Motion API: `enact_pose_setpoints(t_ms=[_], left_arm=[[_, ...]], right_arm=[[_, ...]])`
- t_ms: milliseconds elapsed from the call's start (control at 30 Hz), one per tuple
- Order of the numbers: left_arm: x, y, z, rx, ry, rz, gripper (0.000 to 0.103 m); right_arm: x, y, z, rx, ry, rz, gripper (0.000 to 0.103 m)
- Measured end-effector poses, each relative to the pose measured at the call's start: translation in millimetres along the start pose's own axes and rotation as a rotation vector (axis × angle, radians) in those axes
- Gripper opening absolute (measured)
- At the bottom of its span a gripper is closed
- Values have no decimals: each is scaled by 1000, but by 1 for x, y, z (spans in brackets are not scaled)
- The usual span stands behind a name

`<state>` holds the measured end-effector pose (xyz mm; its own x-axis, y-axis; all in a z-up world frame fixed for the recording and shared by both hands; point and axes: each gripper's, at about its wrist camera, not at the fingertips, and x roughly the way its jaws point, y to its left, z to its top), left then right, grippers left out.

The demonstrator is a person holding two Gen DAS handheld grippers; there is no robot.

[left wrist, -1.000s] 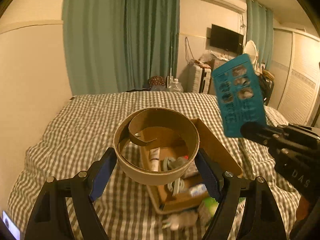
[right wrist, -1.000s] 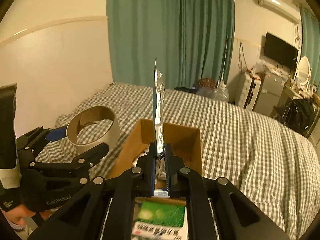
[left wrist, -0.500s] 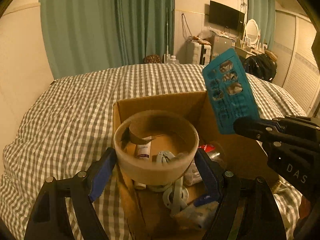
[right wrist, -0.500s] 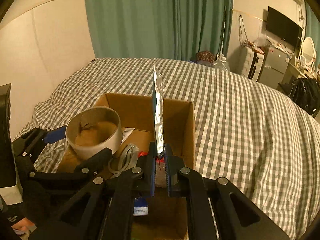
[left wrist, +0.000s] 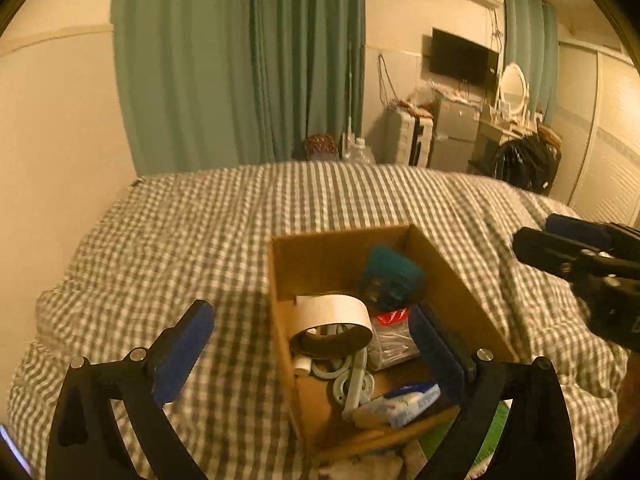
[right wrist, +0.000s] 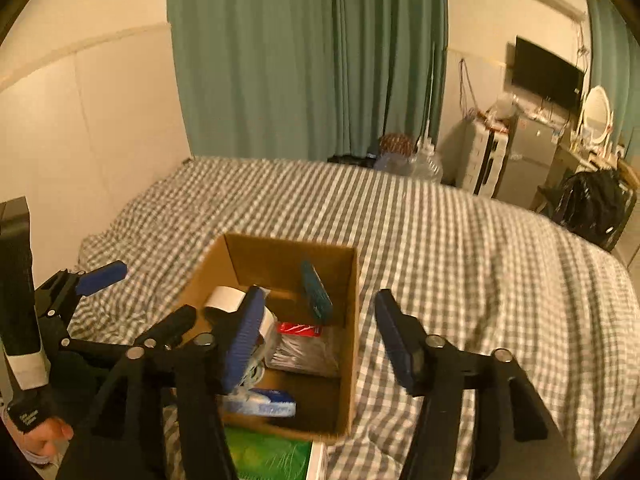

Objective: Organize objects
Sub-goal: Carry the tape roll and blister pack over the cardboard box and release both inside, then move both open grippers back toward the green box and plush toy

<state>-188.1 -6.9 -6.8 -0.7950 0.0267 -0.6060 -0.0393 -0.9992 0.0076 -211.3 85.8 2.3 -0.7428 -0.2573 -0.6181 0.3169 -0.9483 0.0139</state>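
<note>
— So, how are both grippers held?
— Left gripper (left wrist: pixel 312 344) and right gripper (right wrist: pixel 316 334) are spread wide, nothing grasped.
— And the items?
— Tape roll (left wrist: pixel 334 320) and blister pack (left wrist: pixel 390 276) are seen inside the box (left wrist: pixel 460 280) on the bed (left wrist: pixel 200 232).

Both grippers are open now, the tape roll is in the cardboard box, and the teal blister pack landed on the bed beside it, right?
Not quite. The teal blister pack is inside the cardboard box, leaning by its far wall, as the right wrist view shows. Tape roll in the box and both grippers open are correct.
</note>
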Motion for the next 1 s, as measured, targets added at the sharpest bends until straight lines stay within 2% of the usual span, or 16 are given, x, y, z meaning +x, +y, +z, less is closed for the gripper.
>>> enact_pose_setpoints(t_ms=[333, 567, 767, 1000], left_arm=[[-111, 17, -3, -42, -125, 9, 103], [-158, 26, -20, -38, -164, 17, 103], [-164, 41, -46, -65, -160, 47, 103], [-131, 44, -88, -77, -105, 79, 103]], right_arm=[[-122, 26, -4, -2, -99, -49, 88], [-168, 50, -22, 8, -132, -72, 103], [-158, 61, -50, 13, -141, -125, 103], [-103, 55, -104, 37, -86, -126, 103]])
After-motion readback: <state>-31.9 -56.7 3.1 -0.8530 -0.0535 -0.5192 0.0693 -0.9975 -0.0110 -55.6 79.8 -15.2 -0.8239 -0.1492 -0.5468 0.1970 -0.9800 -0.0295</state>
